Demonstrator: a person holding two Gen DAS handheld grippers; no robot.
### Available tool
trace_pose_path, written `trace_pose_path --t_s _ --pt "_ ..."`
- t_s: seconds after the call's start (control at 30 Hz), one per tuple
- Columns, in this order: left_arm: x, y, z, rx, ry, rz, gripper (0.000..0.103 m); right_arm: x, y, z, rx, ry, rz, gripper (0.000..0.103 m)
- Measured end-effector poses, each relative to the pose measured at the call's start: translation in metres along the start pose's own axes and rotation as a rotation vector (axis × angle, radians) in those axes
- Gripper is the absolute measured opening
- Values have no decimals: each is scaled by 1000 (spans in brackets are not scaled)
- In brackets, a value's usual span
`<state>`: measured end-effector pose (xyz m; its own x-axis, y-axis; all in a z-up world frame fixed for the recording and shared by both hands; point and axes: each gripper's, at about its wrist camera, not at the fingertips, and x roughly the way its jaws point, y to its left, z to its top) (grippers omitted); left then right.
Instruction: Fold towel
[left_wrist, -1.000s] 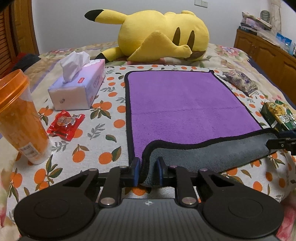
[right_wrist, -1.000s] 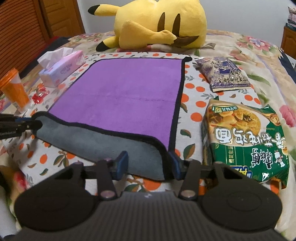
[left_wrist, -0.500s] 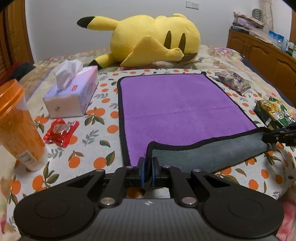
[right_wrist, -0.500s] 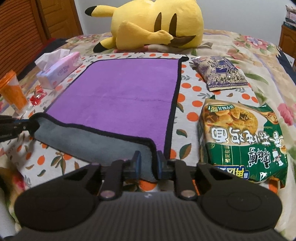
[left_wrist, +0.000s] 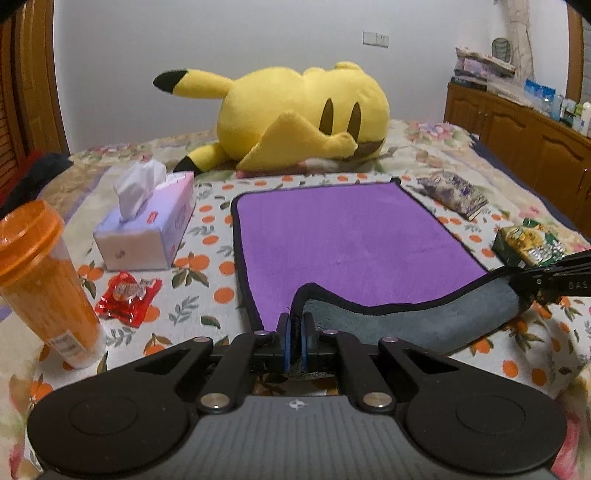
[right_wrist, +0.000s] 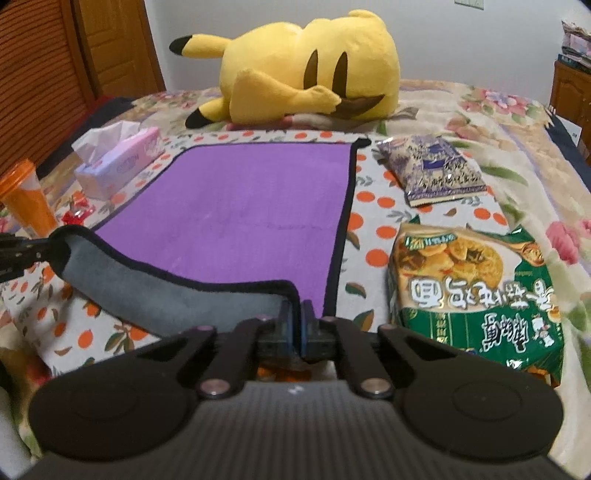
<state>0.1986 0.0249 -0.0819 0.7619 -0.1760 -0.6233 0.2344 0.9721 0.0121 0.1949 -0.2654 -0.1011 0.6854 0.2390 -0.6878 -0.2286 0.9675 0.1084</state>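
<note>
Bedroom with a white wall and wooden cabinets (left_wrist: 532, 147); a bed (right_wrist: 517, 155) under a floral cover carries a cloth printed with oranges (left_wrist: 207, 258), and on that cloth lies the purple towel (left_wrist: 351, 236) with black piping and a grey underside. Its far short edge points toward the yellow Pikachu plush (left_wrist: 295, 114) lying at the back, so its long axis runs away from the cameras. The near edge is lifted and turned over, showing a grey band between the two near corners. The left gripper (left_wrist: 294, 338) has its jaws closed tight on the near left corner; the right gripper (right_wrist: 295, 325) has its jaws pinched on the near right corner. Left of the towel stands a pink and white tissue box (left_wrist: 147, 229) with a tissue poking from its top; its printing is too small to read. Nearer sits a red candy wrapper (left_wrist: 127, 297), then an upright orange tumbler (left_wrist: 44, 288) with an orange lid, its contents not clear. Right of the towel lies a purple snack packet (right_wrist: 432, 168), and nearer a green instant-noodle bag (right_wrist: 476, 291) with large Chinese characters seen upside down and a picture of a noodle bowl.
</note>
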Motion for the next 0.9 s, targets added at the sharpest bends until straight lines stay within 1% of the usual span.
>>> trace_pose_path --t_s 0.13,0.5,0.9 --pt "-5 -1 4 -11 -39 -2 6 -2 -1 4 -7 -28 -2 5" --pt "-10 1 12 -21 -86 -7 6 -2 -3 14 -23 -86 -6 5" --pt "0 3 20 -12 -104 -8 5 8 -5 19 -57 -92 -16 5"
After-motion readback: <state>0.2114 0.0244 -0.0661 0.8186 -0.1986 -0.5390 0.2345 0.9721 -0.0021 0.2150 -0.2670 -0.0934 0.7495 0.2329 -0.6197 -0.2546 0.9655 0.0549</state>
